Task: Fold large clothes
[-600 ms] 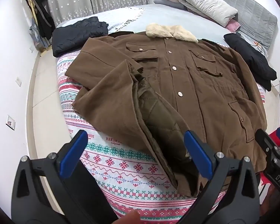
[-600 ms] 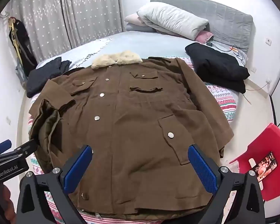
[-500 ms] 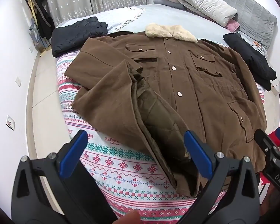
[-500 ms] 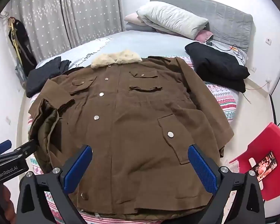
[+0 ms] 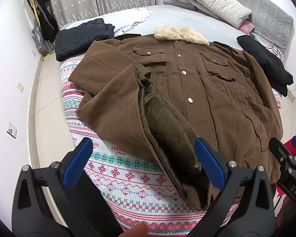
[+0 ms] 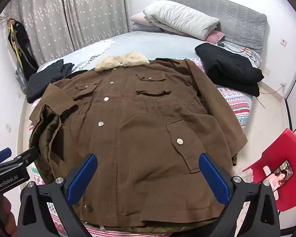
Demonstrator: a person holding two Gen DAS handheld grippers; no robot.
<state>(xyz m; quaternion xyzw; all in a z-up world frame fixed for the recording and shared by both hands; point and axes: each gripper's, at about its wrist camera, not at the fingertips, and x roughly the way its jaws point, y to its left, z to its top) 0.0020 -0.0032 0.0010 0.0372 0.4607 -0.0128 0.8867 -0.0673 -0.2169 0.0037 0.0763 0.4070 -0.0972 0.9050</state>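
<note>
The left gripper (image 5: pixel 144 163) stood open above the patterned blanket (image 5: pixel 128 173), holding nothing. The right gripper (image 6: pixel 148 176) was likewise open and empty, over the hem of the brown coat (image 6: pixel 144 122). The coat lay buttoned, front up, flat on the bed (image 6: pixel 157 43), one sleeve (image 5: pixel 118 106) folded onto its front, green quilted lining (image 5: pixel 167 122) exposed.

The brown jacket's (image 6: pixel 148 138) hem is hidden behind the right hand-held gripper (image 6: pixel 148 179); the phone (image 6: pixel 279 174) screen is unreadable.
</note>
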